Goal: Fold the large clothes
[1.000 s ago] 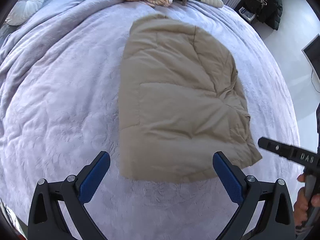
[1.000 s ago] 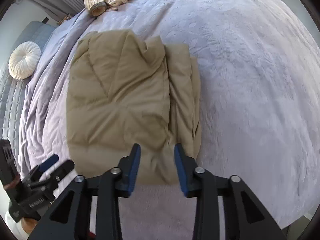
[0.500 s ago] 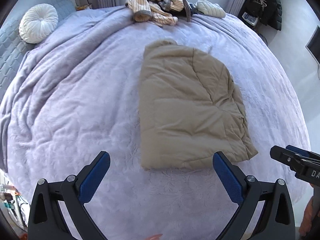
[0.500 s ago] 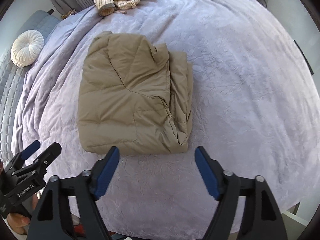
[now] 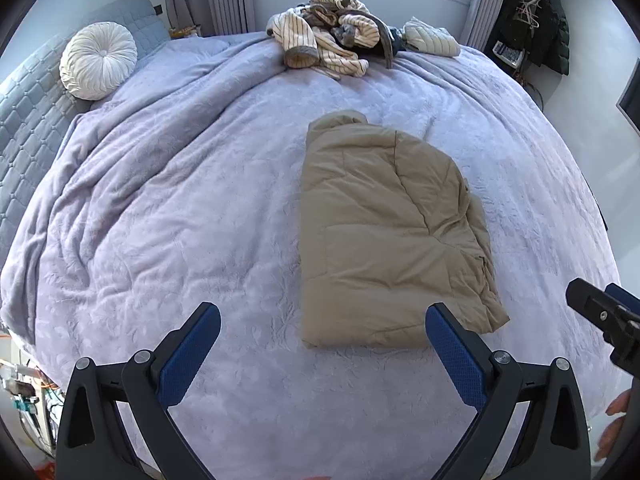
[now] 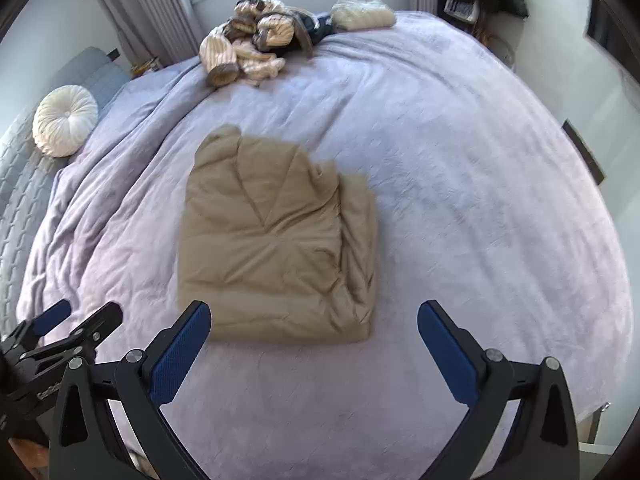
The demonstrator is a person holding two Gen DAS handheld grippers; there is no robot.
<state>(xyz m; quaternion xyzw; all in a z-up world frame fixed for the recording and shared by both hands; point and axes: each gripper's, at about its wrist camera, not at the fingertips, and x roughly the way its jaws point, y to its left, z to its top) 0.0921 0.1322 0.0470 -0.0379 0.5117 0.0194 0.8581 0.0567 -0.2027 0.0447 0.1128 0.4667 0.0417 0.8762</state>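
A tan padded jacket (image 5: 384,236) lies folded into a flat rectangle on the lilac bedspread (image 5: 180,216); it also shows in the right wrist view (image 6: 276,244). My left gripper (image 5: 322,340) is open and empty, held above the bed short of the jacket's near edge. My right gripper (image 6: 314,336) is open wide and empty, also back from the near edge. Each gripper shows at the side of the other's view: the right one (image 5: 604,316), the left one (image 6: 60,340).
A heap of striped and dark clothes (image 5: 332,42) and a folded cream garment (image 5: 430,36) lie at the far edge of the bed. A round white cushion (image 5: 98,60) rests by the grey headboard. Dark coats (image 5: 536,12) hang at the far right.
Both grippers have pulled back and up from the jacket. My right gripper was nearly shut over the jacket's near edge and has opened wide. The jacket stays folded.
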